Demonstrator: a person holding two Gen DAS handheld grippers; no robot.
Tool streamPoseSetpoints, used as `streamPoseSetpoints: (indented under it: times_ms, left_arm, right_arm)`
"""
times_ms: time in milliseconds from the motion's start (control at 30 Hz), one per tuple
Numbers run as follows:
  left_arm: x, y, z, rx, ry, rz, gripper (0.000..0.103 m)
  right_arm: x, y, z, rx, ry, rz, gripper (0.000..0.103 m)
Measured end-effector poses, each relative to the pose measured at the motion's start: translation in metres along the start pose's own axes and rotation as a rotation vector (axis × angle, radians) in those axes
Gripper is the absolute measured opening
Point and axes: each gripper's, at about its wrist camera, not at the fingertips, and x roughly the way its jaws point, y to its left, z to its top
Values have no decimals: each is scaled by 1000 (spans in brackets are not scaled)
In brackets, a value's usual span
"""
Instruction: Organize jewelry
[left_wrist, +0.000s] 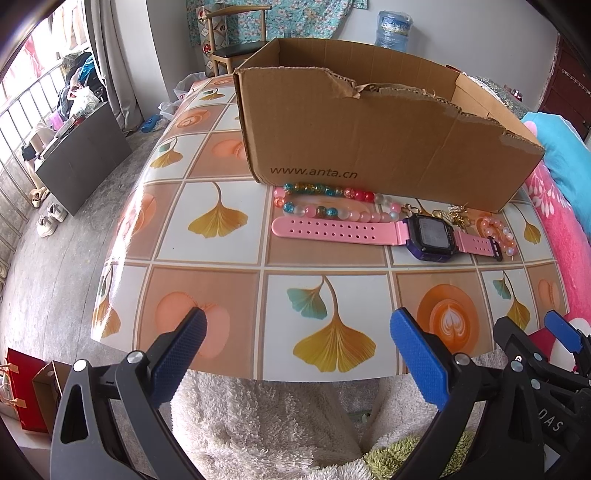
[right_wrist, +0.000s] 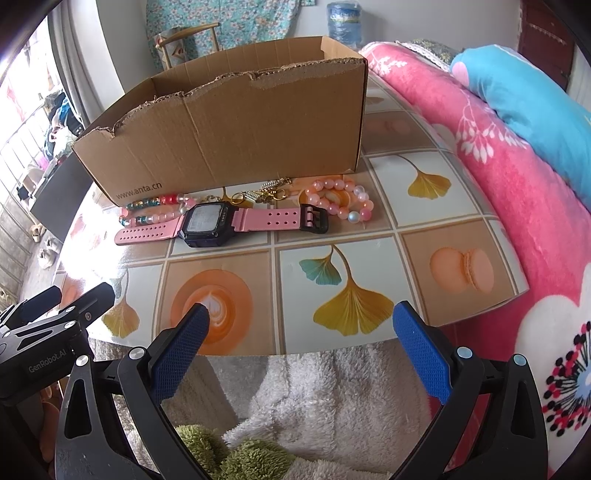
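Both sets of jaws stood wide open and empty over the near edge of the tabletop (left_wrist: 229, 254): the left gripper (left_wrist: 297, 354) and the right gripper (right_wrist: 301, 347). Ahead of the jaws, from left to right, lay a multicoloured bead string (left_wrist: 325, 201), a pink watch (right_wrist: 207, 223), gold trinkets (right_wrist: 267, 192) and a pink bead bracelet (right_wrist: 341, 201), all just before the torn cardboard box (right_wrist: 236, 133).
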Motion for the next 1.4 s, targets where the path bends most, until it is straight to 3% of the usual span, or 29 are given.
streamPoseSetpoints:
  times_ms: [667,1133,1400]
  left_arm:
    - [1,3,-1,0,7,3,98]
    - [39,8,3,18,52,42,98]
    - [47,13,9,56,7,0,99]
  right_arm:
    - [3,-2,3,0,6,3,96]
    - [29,-12,11,13,50,-29,96]
    - [42,-18,18,-64,26,-57,96]
